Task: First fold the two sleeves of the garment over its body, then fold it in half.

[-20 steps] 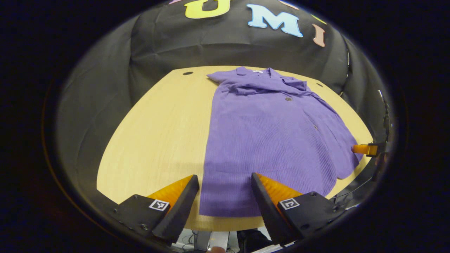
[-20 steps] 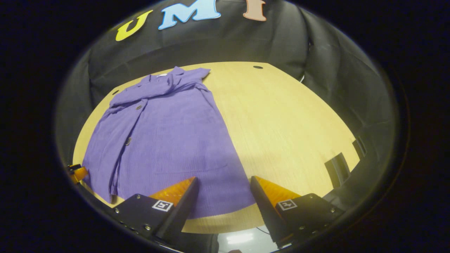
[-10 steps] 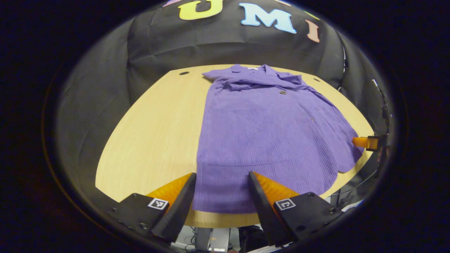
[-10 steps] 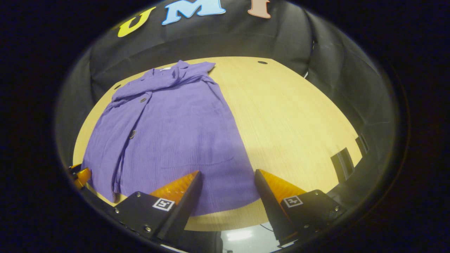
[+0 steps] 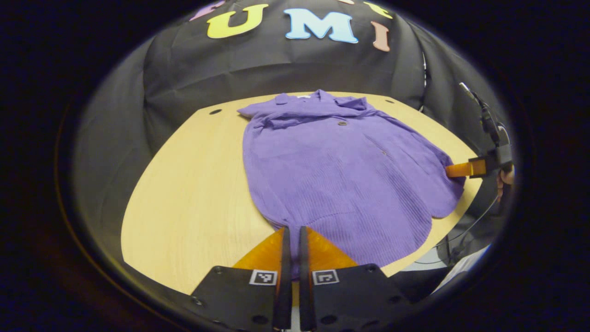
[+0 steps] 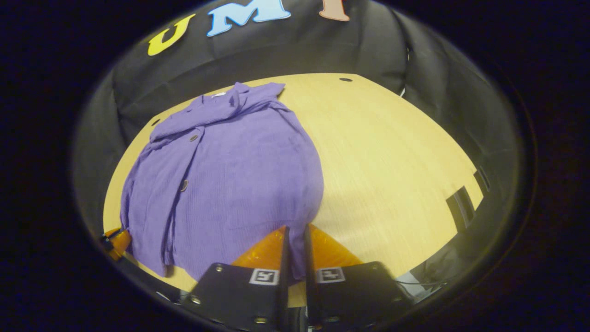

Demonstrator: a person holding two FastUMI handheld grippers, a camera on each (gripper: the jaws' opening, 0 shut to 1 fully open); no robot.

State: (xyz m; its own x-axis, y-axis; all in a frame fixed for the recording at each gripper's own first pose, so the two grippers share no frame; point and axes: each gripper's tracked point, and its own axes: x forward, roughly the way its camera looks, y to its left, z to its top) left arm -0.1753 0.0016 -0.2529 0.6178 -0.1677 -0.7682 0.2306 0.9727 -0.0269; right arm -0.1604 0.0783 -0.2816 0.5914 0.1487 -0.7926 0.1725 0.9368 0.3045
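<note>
A purple button-front garment (image 5: 341, 170) lies flat on the wooden table (image 5: 184, 193), collar at the far end, with both sleeves folded across its chest (image 5: 299, 121). My left gripper (image 5: 291, 230) is shut on the near hem at the garment's left corner. In the right gripper view the garment (image 6: 221, 175) spreads to the left, and my right gripper (image 6: 294, 228) is shut on the hem at its right corner. The cloth bulges slightly near both grips. The right gripper (image 5: 461, 169) also appears at the far right of the left gripper view, and the left gripper (image 6: 115, 240) at the lower left of the right gripper view.
Black cloth walls close in the table (image 6: 392, 161) on all sides. Small round holes (image 5: 215, 111) mark the far corners of the tabletop. Dark slots (image 6: 461, 205) sit at its right edge. A cable (image 5: 484, 115) and a hand (image 5: 503, 177) show beside the right gripper.
Both grippers went from open to shut, each pinching a hem corner. The near edge of the garment has drawn in and puffed up slightly.
</note>
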